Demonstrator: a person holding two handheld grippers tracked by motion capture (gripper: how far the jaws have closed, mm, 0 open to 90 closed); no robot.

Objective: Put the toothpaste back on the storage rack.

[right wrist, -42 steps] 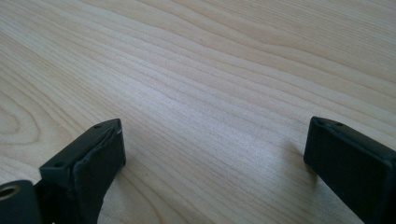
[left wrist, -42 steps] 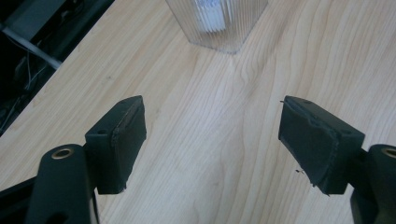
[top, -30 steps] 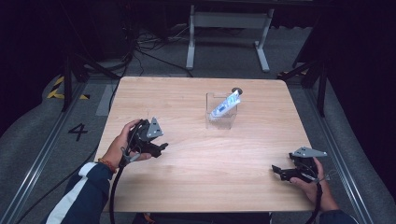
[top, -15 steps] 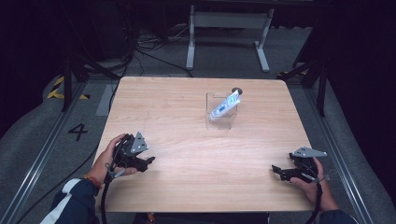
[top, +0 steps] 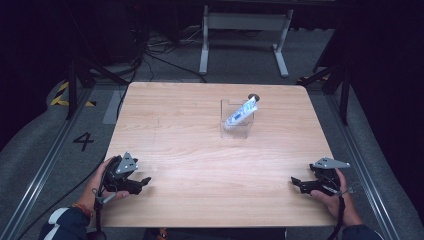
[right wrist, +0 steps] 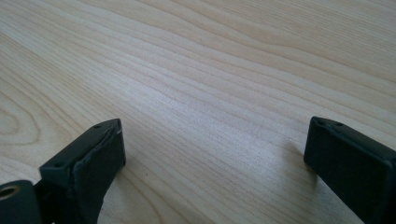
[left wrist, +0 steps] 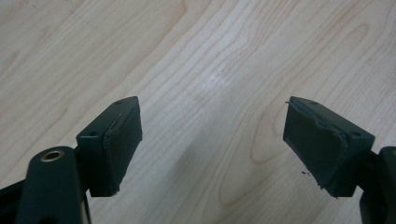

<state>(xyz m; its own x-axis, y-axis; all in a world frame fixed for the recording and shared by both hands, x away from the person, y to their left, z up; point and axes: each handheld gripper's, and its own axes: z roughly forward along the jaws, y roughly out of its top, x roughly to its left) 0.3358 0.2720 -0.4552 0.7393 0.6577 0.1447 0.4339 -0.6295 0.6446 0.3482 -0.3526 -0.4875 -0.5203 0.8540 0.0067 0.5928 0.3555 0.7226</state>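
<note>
Since a moment ago, my left gripper (top: 142, 181) has drawn back to the near left table (top: 200, 150) corner, jaws released; my right gripper (top: 296, 182) stays put, also released. Mid-table, a clear box (top: 237, 120) holds a tilted tube (top: 241, 112). Dark room, grey floor.

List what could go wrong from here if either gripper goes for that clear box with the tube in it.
1. The tube leans out over the rim of the clear box; a bump on its top end may tip it out.
2. The box looks light, so a one-sided push could slide it.
3. Both the left gripper and right gripper rest at the near edge, open, far from the box: a long reach.
</note>
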